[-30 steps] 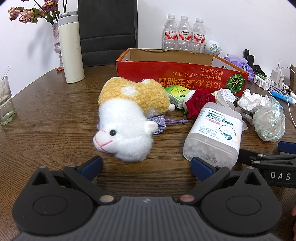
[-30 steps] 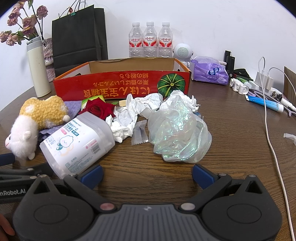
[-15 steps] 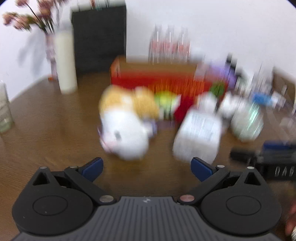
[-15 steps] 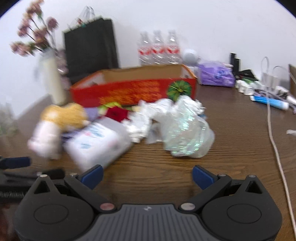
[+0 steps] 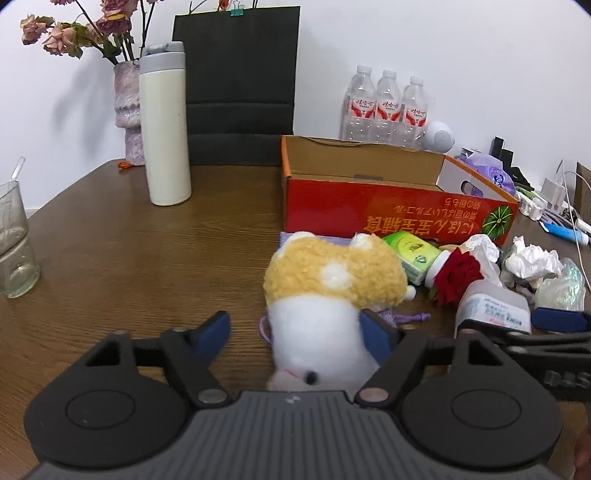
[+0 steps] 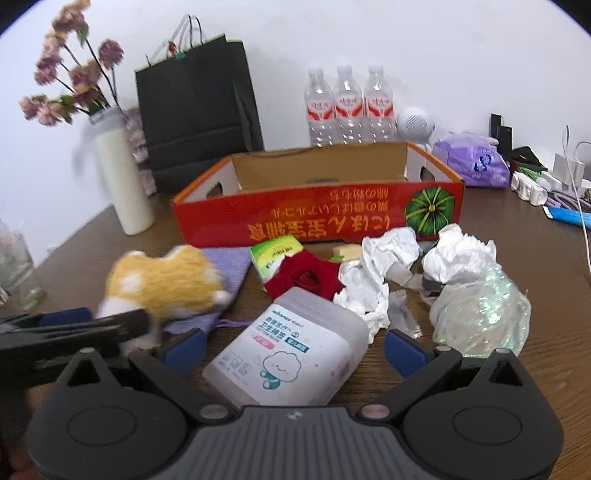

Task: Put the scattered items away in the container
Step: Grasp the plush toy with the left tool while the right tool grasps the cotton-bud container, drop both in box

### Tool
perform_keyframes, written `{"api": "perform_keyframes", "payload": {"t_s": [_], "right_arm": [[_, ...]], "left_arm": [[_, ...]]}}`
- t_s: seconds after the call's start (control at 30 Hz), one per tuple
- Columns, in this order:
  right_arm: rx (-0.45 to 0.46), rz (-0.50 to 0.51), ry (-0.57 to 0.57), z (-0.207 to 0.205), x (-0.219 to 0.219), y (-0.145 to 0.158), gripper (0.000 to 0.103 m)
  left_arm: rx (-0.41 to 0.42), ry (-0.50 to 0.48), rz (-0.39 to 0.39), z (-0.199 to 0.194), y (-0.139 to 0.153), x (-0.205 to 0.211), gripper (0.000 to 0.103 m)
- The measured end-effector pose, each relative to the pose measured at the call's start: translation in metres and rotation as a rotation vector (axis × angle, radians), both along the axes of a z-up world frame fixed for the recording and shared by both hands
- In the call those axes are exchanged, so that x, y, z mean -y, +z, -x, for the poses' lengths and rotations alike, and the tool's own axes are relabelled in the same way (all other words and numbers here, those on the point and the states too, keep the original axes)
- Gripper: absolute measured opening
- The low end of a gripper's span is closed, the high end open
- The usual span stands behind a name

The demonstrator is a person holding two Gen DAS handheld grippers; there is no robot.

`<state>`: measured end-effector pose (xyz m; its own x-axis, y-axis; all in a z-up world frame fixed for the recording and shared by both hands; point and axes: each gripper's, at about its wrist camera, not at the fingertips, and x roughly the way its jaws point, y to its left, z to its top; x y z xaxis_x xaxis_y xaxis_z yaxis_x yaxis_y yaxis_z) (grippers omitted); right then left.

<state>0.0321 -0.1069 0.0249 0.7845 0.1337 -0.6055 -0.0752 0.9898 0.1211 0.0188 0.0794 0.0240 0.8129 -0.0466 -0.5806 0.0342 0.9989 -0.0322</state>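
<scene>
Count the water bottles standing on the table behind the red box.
3 water bottles, in a row against the wall behind the red box: left, middle, right. More could be hidden behind.

Both views are lit brightly and evenly by soft indoor light. A pale shadow of the dried flowers [image 5: 77, 33] is thrown on the white wall [image 5: 461, 55] to their right. The left wrist view is sharp. The right wrist view is softened by motion blur, strongest at the left, where the plush toy [image 6: 162, 284] and the cream thermos [image 6: 123, 181] are smeared. Dull glare is seen on the iridescent plastic bag [image 6: 484, 314]. Strong fisheye bending is noticed, with dark corners, and the table [image 5: 129, 258] edge is curved.
</scene>
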Motion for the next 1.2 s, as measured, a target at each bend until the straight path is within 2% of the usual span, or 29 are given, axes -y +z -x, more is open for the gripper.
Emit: {"api": "perform_keyframes", "payload": {"t_s": [0.07,0.13,0.2,0.23,0.27,0.3,0.37,0.47,0.5,0.53,0.6,0.7,0.77,0.87,1.03,1.2], "right_arm": [[0.003,0.04,0.02,0.001,-0.005,-0.003,0.101],[0.014,0.074,0.05,0.008,-0.004,-0.003,0.1],[0.019,0.094,0.081,0.019,0.003,-0.001,0.094],[0.017,0.101,0.091,0.024,0.008,0.0,0.091],[0.004,0.108,0.09,0.028,0.014,0.001,0.084],[-0.011,0.111,0.085,0.03,0.02,0.003,0.078],[-0.025,0.102,0.071,0.033,0.029,0.006,0.08],[0.02,0.123,0.055,0.032,0.029,0.009,0.094],[0.029,0.141,0.059,0.028,0.027,0.007,0.093],[0.019,0.15,0.074,0.023,0.025,0.006,0.091],[-0.019,0.137,0.114,0.014,0.022,0.002,0.064],[-0.019,0.119,0.114,0.021,0.022,-0.001,0.064],[-0.016,0.073,0.129,0.032,0.028,0.0,0.063],[0.047,0.043,0.141,0.062,0.037,0.01,0.063],[0.119,0.03,0.109,0.108,0.05,0.023,0.063],[0.165,0.0,0.067,0.129,0.069,0.036,0.063]], "left_arm": [[0.012,0.008,-0.033,0.003,0.004,0.001,0.07],[0.005,-0.023,-0.042,0.001,0.004,0.007,0.082],[-0.017,-0.054,-0.046,-0.006,-0.002,0.013,0.081],[-0.034,-0.053,-0.05,-0.009,-0.004,0.015,0.066],[-0.043,-0.046,-0.045,-0.011,-0.003,0.015,0.059],[-0.043,-0.036,-0.03,-0.011,-0.002,0.013,0.058],[-0.029,-0.036,0.005,-0.007,0.003,0.011,0.051],[0.009,-0.025,0.008,0.003,0.01,0.012,0.048],[0.02,-0.021,0.003,0.006,0.011,0.013,0.047],[0.032,-0.012,0.002,0.01,0.013,0.014,0.047],[0.047,0.016,0.008,0.019,0.018,0.015,0.047],[0.086,0.052,0.019,0.037,0.03,0.015,0.046],[0.129,0.065,0.025,0.054,0.039,0.017,0.046],[0.16,0.06,0.05,0.078,0.046,0.023,0.047],[0.151,0.002,0.075,0.106,0.04,0.049,0.047],[0.156,-0.066,0.075,0.117,0.042,0.073,0.047]]}}
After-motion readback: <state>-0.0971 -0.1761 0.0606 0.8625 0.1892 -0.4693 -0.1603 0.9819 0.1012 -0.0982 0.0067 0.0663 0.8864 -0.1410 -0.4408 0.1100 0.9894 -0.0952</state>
